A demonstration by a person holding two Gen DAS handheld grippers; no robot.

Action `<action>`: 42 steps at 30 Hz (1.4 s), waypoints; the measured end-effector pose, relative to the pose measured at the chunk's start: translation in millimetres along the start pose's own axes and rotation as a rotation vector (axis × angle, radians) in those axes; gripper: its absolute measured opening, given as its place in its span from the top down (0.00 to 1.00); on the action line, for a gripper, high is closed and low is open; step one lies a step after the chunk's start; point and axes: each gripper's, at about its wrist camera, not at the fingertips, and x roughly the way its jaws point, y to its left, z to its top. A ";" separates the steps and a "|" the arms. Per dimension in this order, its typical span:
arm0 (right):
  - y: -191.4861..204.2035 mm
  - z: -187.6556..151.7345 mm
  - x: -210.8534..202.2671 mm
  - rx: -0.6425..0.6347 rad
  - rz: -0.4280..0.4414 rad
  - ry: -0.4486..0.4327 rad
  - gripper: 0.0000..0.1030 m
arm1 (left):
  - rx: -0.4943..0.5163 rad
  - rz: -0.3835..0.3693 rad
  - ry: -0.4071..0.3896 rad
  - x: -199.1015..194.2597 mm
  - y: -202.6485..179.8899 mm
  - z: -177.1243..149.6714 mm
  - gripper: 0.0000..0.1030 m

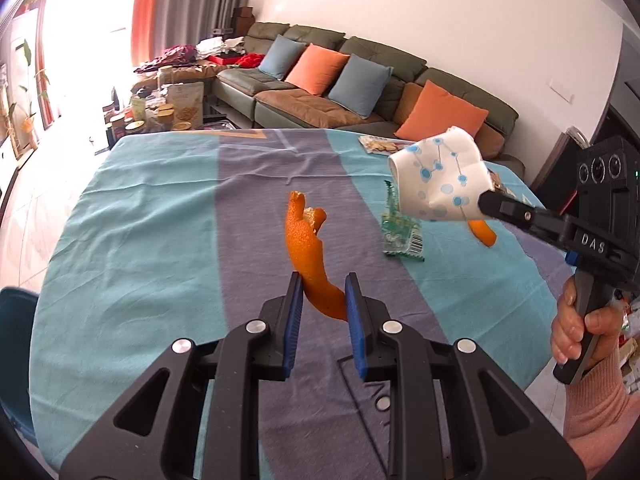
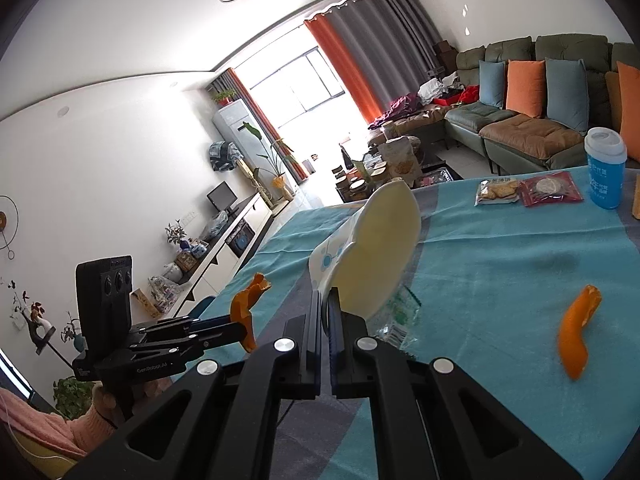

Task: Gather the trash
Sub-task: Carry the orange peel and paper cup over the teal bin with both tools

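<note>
My left gripper is shut on a long strip of orange peel and holds it above the blue striped tablecloth; the peel also shows in the right wrist view. My right gripper is shut on the rim of a crushed white paper cup with blue dots, held in the air; the cup shows in the left wrist view. A second orange peel and a clear green-printed wrapper lie on the cloth.
At the table's far edge are a cracker packet, a red snack packet and a blue lidded cup. A green sofa with cushions stands behind. A teal chair is at the left.
</note>
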 end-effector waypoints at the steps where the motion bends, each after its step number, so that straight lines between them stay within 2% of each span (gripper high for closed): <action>1: 3.0 -1.8 3.0 -0.001 0.011 0.005 0.98 | -0.005 0.005 -0.003 -2.8 1.7 -1.2 0.79; 17: 46.4 -15.3 51.9 -0.040 0.101 0.079 0.98 | -0.051 0.078 -0.045 -40.6 29.4 -14.9 0.79; 42: 90.5 -20.5 106.6 -0.082 0.212 0.164 0.98 | -0.146 0.169 -0.081 -83.7 74.6 -36.1 0.79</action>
